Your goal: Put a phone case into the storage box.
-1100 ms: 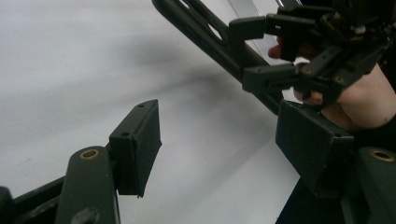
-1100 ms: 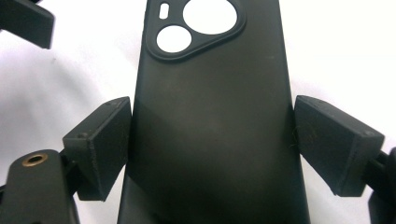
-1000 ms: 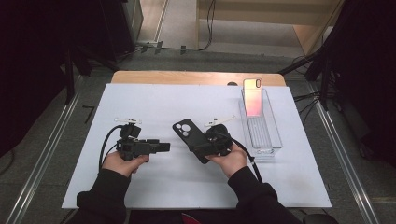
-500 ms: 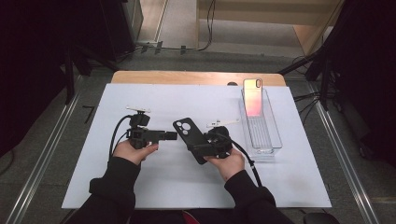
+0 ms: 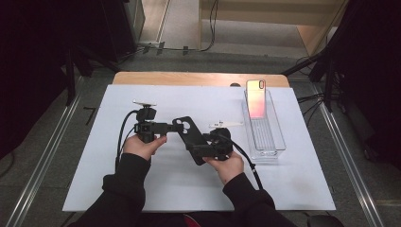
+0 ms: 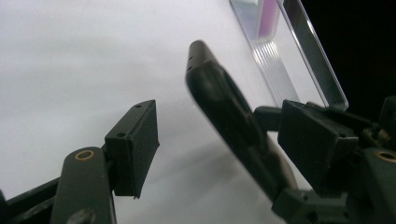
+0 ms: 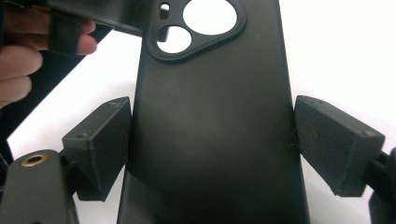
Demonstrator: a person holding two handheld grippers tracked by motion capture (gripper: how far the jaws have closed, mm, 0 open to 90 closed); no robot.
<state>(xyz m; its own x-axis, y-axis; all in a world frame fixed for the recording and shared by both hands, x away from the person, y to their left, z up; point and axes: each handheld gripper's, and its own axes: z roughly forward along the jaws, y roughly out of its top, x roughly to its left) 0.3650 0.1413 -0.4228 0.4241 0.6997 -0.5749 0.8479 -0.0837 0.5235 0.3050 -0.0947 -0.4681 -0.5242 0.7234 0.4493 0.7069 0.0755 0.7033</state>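
- Phone case, black and matte with round camera cut-outs, sits above the middle of the white-covered table, lifted off it and held crosswise between both hands.
- Right tongs are clenched on the case's long edges, one pad pressed to each side in the right gripper view.
- Left tongs stand released, jaws spread either side of the case's camera end, not touching it.
- Clear plastic tray lies near the table's right edge, a pink-orange smartphone propped upright at its far end.
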